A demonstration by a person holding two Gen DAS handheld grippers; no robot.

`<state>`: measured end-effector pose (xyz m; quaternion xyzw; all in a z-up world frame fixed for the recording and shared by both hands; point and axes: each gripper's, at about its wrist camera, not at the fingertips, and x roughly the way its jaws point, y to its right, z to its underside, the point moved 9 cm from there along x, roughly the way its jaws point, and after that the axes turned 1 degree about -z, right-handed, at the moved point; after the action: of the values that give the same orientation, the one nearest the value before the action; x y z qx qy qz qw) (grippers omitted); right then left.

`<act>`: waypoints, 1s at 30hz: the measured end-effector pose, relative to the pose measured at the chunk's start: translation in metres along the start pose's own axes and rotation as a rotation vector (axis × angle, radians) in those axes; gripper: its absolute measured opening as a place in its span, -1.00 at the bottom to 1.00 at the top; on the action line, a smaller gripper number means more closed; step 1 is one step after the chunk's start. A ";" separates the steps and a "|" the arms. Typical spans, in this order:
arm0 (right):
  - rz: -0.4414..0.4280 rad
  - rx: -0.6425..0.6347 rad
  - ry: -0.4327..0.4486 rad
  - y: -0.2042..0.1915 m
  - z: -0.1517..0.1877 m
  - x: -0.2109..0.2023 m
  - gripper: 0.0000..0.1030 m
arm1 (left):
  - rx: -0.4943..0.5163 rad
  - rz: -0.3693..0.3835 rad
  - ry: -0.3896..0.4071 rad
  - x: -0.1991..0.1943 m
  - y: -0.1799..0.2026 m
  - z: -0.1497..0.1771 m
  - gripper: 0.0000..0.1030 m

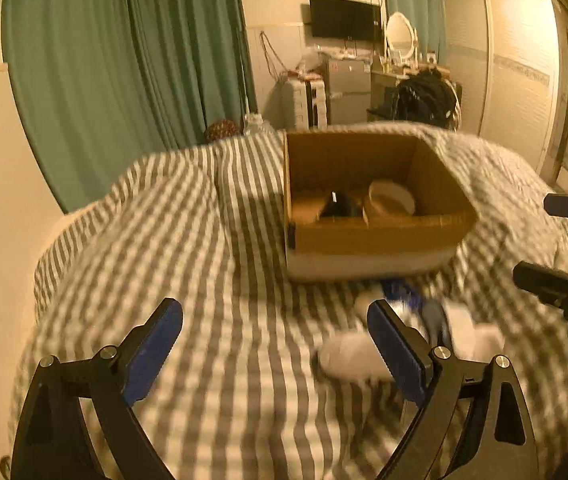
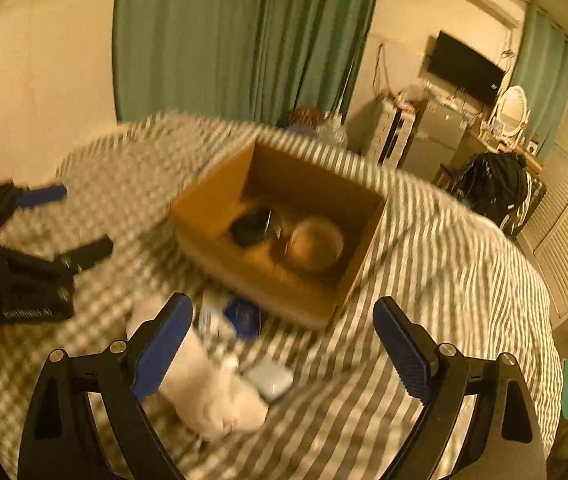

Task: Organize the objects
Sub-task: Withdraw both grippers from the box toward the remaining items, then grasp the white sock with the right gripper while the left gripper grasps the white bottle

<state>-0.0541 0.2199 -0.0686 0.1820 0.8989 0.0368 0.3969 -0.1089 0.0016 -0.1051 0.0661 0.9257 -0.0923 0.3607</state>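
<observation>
An open cardboard box stands on a striped bed. Inside lie a black object and a round bowl. In front of the box lie a blurred white soft item, a blue-and-white packet and a small pale flat item. My left gripper is open and empty above the bedcover, left of the white item. My right gripper is open and empty above these loose items; it also shows in the left wrist view.
The grey-and-white striped bedcover covers the bed. Green curtains hang behind. A dresser with a mirror, a wall TV, a chair with dark clothes and wardrobe doors stand beyond the bed.
</observation>
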 end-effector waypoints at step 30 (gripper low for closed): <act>-0.163 0.083 -0.182 -0.036 0.086 0.051 0.02 | 0.093 0.087 -0.170 0.059 0.055 0.047 0.87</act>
<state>-0.0342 0.1976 -0.1709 0.1272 0.8717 -0.0496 0.4706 -0.1107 0.0478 -0.1857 0.1151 0.8826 -0.1248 0.4383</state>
